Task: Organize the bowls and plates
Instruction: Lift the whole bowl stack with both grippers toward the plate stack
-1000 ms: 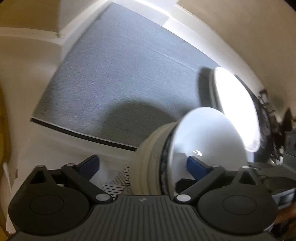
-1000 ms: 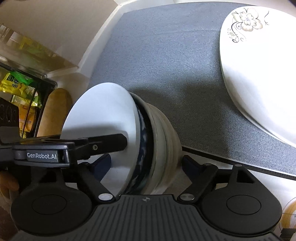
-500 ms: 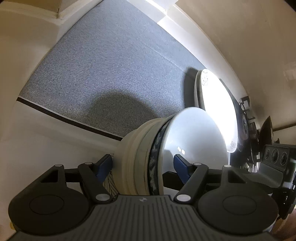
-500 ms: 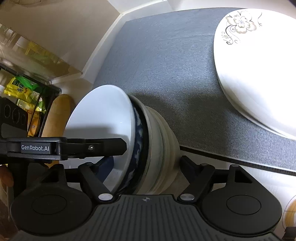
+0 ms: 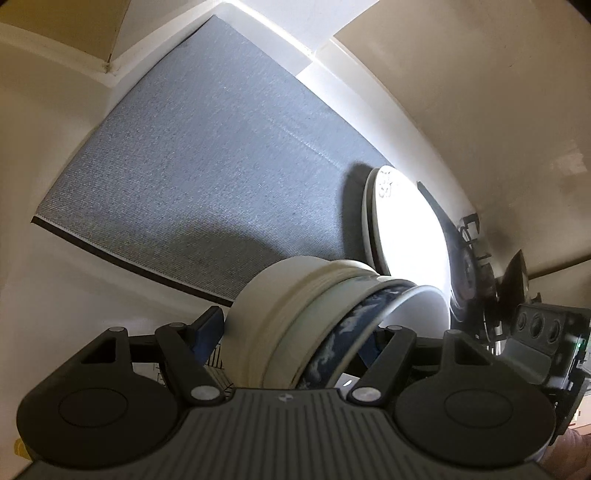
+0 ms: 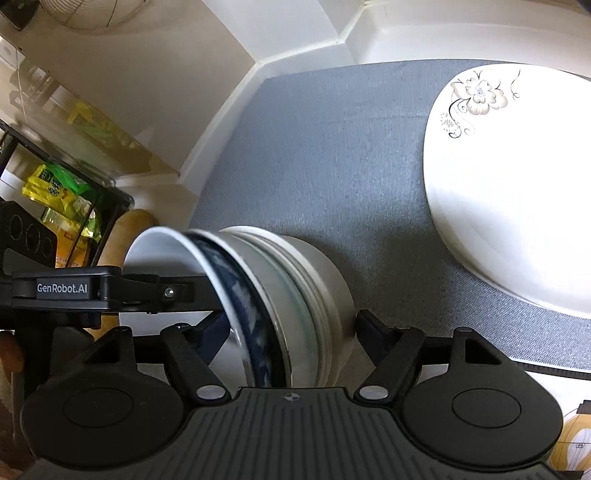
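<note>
A stack of nested bowls [image 5: 295,325] hangs tipped on its side: cream bowls at the base, a blue-patterned one, and a white one on top. My left gripper [image 5: 290,338] is shut on it, one pad on the cream base and the other behind the white rim. In the right wrist view, the jaws of my right gripper [image 6: 291,326] are closing on the same stack [image 6: 295,295], pads at rim and base. One of the left gripper's fingers [image 6: 159,290] reaches into the top bowl. A large white plate [image 6: 498,203] with a flower print lies on the grey mat [image 6: 332,147].
The plate [image 5: 410,236] takes up the mat's [image 5: 207,166] right side. White walls and a ledge border the mat at the back. A black rack with yellow-green packets [image 6: 55,184] stands at the left, a wire basket [image 6: 92,14] above it.
Both grippers' fingers have closed in on the stack. The stack has tipped further, so the left wrist view now shows its side rather than the white bowl's inside.
</note>
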